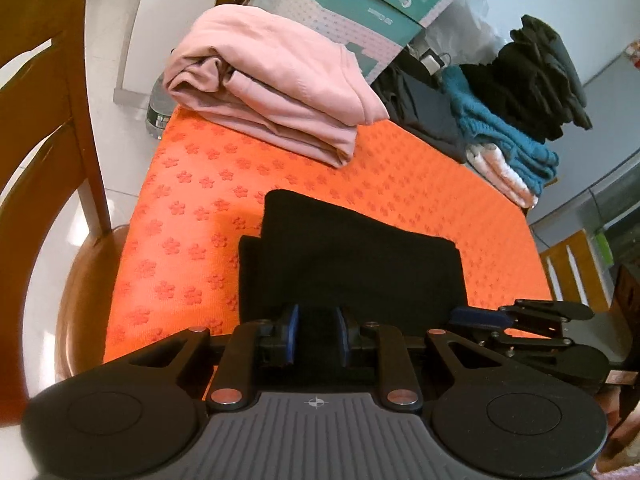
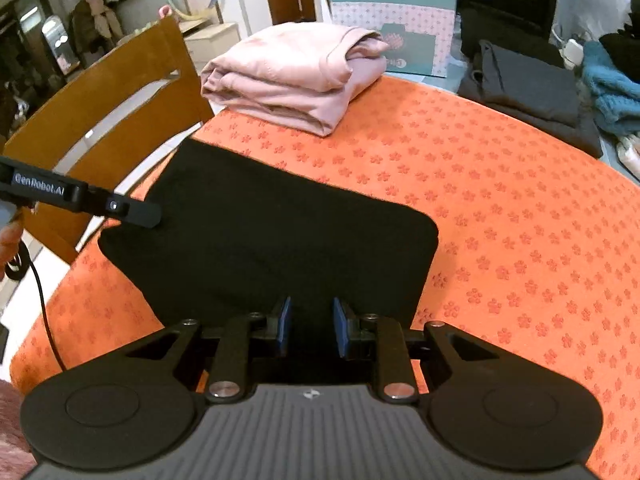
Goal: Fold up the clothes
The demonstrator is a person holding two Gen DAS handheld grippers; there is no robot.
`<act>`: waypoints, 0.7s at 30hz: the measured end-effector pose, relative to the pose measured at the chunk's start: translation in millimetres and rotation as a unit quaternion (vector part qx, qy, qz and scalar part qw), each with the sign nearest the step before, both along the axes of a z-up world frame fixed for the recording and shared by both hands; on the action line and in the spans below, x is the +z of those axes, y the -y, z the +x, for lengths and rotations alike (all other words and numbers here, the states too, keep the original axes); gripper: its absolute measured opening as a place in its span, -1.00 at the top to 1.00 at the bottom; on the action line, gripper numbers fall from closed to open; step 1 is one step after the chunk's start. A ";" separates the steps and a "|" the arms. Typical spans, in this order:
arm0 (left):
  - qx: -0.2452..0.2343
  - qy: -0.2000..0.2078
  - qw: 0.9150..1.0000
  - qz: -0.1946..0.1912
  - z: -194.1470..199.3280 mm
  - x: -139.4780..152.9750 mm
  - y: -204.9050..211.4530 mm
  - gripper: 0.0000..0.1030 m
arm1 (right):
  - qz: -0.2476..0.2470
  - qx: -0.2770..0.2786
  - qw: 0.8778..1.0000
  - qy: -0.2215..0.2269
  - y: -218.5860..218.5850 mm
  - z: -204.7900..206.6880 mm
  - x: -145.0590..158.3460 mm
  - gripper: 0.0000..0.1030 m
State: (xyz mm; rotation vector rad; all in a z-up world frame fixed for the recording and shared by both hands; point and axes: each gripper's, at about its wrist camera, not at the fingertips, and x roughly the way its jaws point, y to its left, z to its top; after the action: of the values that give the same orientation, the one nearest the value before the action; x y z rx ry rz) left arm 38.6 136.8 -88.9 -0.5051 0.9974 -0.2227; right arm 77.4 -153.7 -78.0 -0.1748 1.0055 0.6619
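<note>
A black garment [image 1: 352, 256] lies folded on the orange flower-patterned cloth [image 1: 192, 208], its near edge under both grippers. My left gripper [image 1: 318, 328] has its blue pads [image 1: 291, 326] narrowly apart with black fabric pinched between them. In the right wrist view the same garment [image 2: 280, 232] spreads ahead of my right gripper [image 2: 312, 324], whose pads also press on black fabric at the near edge. The right gripper [image 1: 476, 316] shows at the garment's near right corner, and the left gripper [image 2: 154, 216] reaches over its left side.
A folded pink garment [image 1: 280, 80] sits at the far edge. Dark, teal and white clothes [image 1: 504, 120] are piled at the far right, with cardboard boxes [image 2: 392, 20] behind. A wooden chair [image 1: 48, 120] stands to the left of the table. A hand [image 2: 10, 244] shows at the left.
</note>
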 end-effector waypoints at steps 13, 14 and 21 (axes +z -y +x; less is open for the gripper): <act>0.087 -0.017 0.995 -0.049 -27.2 8.2 -25.5 0.13 | 0.016 -0.017 1.000 -0.002 11.1 -14.3 23.0 0.30; 0.097 -0.022 0.993 -0.057 -29.6 7.2 -27.9 0.11 | 0.016 0.000 1.000 0.003 4.4 -16.8 25.7 0.25; 0.154 -0.038 0.981 -0.111 -39.7 4.2 -45.4 -0.17 | -0.001 0.120 0.992 0.044 -53.8 -32.2 35.8 0.13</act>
State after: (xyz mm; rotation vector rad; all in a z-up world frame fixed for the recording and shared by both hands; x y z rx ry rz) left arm -1.1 182.2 -84.7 -0.8690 0.9583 -0.0368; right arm 45.2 -99.9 -42.2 -0.3281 0.9086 0.8651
